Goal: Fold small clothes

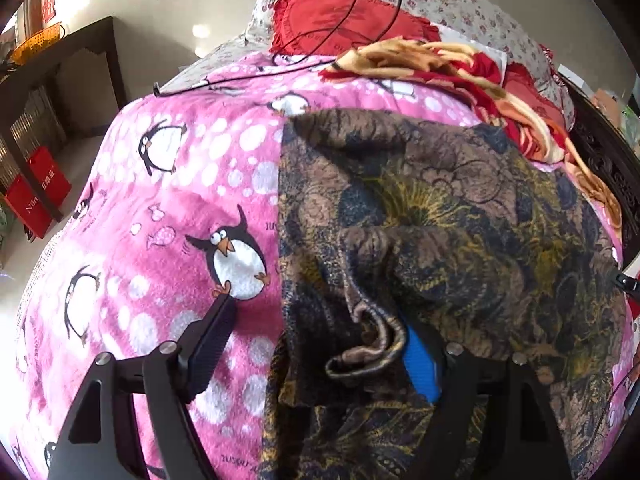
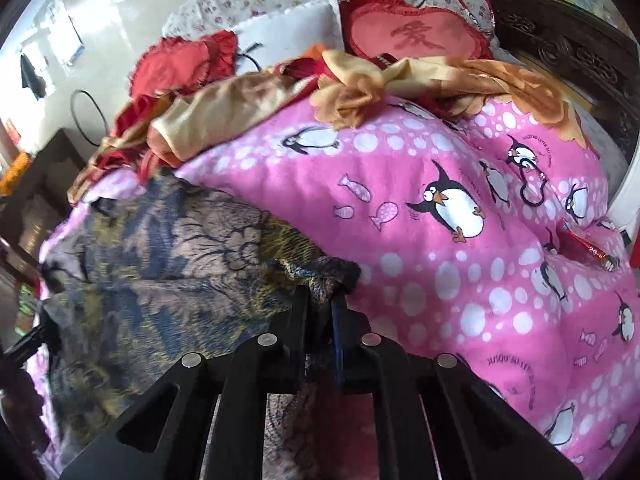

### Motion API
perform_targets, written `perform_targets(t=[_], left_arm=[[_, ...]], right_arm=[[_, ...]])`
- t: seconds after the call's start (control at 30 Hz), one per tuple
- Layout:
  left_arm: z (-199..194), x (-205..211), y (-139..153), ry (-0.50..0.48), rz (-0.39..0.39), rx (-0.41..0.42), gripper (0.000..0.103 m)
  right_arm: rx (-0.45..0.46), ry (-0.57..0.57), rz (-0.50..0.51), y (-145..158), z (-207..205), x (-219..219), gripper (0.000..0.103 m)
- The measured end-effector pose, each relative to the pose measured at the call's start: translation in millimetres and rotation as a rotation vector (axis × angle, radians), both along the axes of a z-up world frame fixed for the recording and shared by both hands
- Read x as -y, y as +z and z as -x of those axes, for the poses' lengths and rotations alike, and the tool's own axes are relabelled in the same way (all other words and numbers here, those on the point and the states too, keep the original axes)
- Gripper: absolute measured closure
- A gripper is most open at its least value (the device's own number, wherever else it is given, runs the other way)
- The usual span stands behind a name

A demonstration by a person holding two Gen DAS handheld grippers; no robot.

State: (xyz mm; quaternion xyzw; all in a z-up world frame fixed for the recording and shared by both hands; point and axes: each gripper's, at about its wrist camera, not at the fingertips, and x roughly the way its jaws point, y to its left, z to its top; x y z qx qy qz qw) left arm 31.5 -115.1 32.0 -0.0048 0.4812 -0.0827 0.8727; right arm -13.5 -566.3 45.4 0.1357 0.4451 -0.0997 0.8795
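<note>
A small garment (image 1: 460,208) in brown, navy and yellow print lies spread on the pink penguin blanket (image 1: 180,184). My left gripper (image 1: 316,312) is open wide at the garment's left edge. Its left finger (image 1: 216,324) rests over bare blanket, while a rolled hem of the cloth partly drapes over the blue-padded right finger (image 1: 418,364). In the right wrist view the garment (image 2: 160,264) fills the lower left. My right gripper (image 2: 320,294) is shut on a bunched corner of it, over the pink blanket (image 2: 440,280).
Crumpled orange-and-red bedding (image 1: 440,64) and a red heart cushion (image 2: 416,36) lie at the bed's head. A black cable (image 1: 280,68) crosses the blanket. A carved dark headboard (image 2: 560,52) runs along the right. A dark table (image 1: 80,52) and red bags (image 1: 36,196) stand left of the bed.
</note>
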Motion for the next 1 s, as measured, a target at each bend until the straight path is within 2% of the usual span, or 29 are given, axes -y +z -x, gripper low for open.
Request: perform_targets(t=[0.07,0.17,0.23,0.3,0.33,0.4,0.57,0.67,0.73,0.8,0.87,1.0], left_arm=[[0.9,0.6,-0.5,-0.001,-0.009,0.008,0.021],[4.2,-1.0,2.0,-0.002,-0.015,0.006,0.021],[6.6,-2.9,3.8,0.001,-0.011,0.006,0.021],[10.8,-4.6,6.0,0.003,-0.01,0.006,0.021],[12.6,-5.2,7.3,0.004,-0.01,0.007,0.021],[18.0,-6.1,10.7,0.001,-0.009,0.006,0.021],[38.2,-9.1,23.3,-0.017,-0.017,0.021,0.021],[53.1,-15.1,30.6,-0.022,-0.014,0.025,0.021],[61.6,-19.0,33.2,-0.022,-0.01,0.023,0.021],[69.2,-21.6,34.9,-0.021,-0.017,0.025,0.021],[74.5,-23.3,34.8,-0.02,-0.027,0.026,0.021],[82.1,-29.1,31.4,-0.01,-0.021,0.013,0.021]], right_arm=[[0.007,-0.003,0.016,0.7,-0.2,-0.1,0.097],[0.009,-0.04,-0.054,7.2,14.2,9.5,0.092],[0.008,-0.054,-0.055,15.9,31.6,10.3,0.087],[0.01,-0.02,-0.059,21.0,44.8,2.1,0.084],[0.006,0.001,-0.065,21.7,50.8,-3.7,0.077],[-0.023,0.04,-0.078,17.1,62.6,-17.1,0.061],[-0.095,0.054,-0.106,-10.6,83.1,-33.9,0.057],[-0.089,0.03,-0.162,-20.1,88.5,-30.5,0.057],[-0.073,0.019,-0.172,-20.0,90.7,-27.6,0.063],[-0.063,0.027,-0.166,-18.2,91.7,-27.0,0.089],[-0.07,0.03,-0.117,-17.5,93.0,-29.2,0.093],[-0.057,0.018,-0.07,-10.3,99.5,-32.9,0.096]])
